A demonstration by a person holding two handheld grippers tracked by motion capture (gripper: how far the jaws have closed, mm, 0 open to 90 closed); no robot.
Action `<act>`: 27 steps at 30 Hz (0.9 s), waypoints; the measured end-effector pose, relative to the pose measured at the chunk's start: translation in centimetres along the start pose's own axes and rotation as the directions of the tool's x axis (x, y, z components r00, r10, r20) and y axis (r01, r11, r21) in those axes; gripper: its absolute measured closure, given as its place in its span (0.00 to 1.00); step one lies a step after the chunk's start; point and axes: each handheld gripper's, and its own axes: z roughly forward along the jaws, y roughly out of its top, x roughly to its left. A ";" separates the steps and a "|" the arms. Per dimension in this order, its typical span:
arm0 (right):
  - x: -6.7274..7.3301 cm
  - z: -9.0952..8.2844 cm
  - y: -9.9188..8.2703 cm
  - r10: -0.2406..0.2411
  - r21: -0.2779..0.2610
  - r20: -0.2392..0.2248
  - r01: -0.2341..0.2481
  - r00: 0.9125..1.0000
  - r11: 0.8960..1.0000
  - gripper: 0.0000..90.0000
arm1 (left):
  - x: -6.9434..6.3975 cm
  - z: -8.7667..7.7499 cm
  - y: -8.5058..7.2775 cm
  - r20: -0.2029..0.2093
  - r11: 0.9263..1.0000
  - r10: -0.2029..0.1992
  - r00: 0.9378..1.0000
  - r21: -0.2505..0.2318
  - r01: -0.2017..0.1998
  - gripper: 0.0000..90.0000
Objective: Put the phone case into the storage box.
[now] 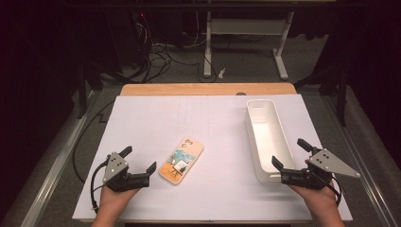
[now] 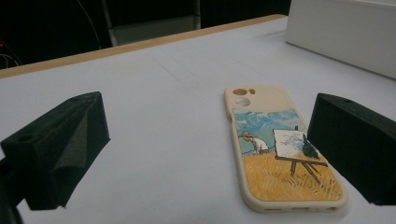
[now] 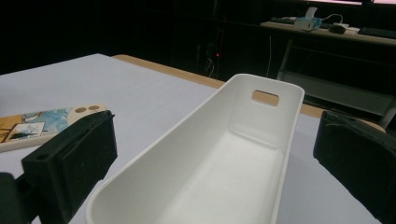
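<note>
A cream phone case (image 1: 181, 160) printed with a painter at an easel lies flat, picture side up, on the white table sheet (image 1: 208, 127). My left gripper (image 1: 139, 158) rests on the sheet just left of the case, jaws open and bare. In the left gripper view the phone case (image 2: 280, 149) lies ahead, close to the right jaw. A long white bin (image 1: 267, 137) stands empty at the right. My right gripper (image 1: 291, 152) is open at the bin's near end, one jaw on each side of it. The right gripper view looks along the bin (image 3: 210, 177), with the phone case (image 3: 42, 122) at the left.
The table's wooden far edge (image 1: 208, 89) shows beyond the sheet. Behind it are a white desk frame (image 1: 246, 33) and loose cables (image 1: 161, 56) on the dark floor. The sheet between case and bin is bare.
</note>
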 end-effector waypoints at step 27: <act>0.0 0.0 0.1 0.003 0.000 -0.002 -0.003 1.000 1.000 0.00 | 0.2 -0.1 0.1 0.004 1.000 -0.021 1.000 0.005 0.021 0.00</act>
